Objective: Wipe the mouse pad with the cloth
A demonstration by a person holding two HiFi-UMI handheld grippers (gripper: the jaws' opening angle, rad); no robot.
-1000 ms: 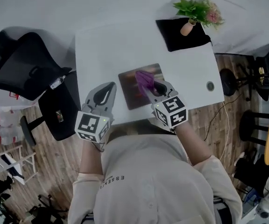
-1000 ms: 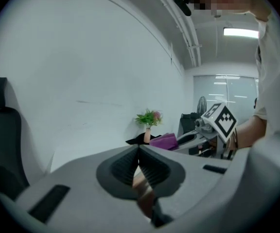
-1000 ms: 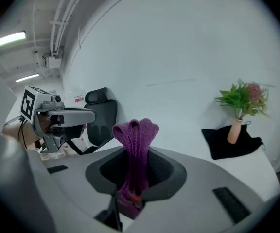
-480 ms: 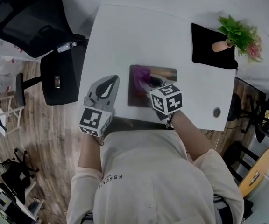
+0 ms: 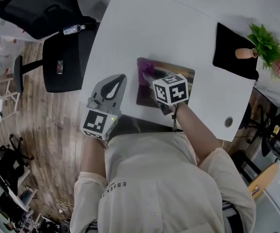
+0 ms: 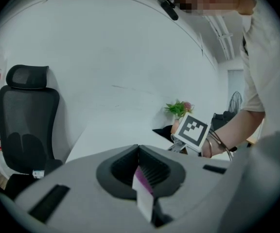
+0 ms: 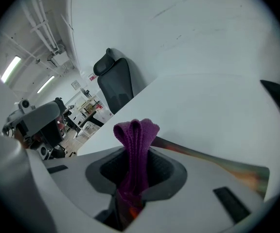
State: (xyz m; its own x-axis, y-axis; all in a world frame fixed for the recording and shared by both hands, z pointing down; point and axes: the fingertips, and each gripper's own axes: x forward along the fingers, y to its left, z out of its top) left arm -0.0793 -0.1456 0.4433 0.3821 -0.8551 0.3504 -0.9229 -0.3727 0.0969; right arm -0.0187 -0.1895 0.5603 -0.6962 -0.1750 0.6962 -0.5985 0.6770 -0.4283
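Here the purple cloth (image 7: 134, 140) stands folded and bunched between the jaws of the right gripper (image 7: 136, 152), which are clamped tight on its lower part, so that its rounded top pokes up past the jaw tips. In the head view the cloth lies on the far left corner of the mouse pad (image 5: 145, 94), a dark rectangular sheet with a reddish sheen that lies flat near the front edge of the white table (image 5: 145, 28). The right gripper reaches over the pad from the person's side, and its marker cube covers the pad's middle.

The left gripper (image 6: 139, 149) has its jaws closed together. It sits just beside the pad's left edge, apart from it, over the table's front left margin.

At the table's far right corner lies a black mat (image 5: 227, 42), and a potted plant (image 5: 265, 42) with green leaves and pink flowers stands on its right end. A black office chair (image 5: 30, 6) stands on the wooden floor left of the table.
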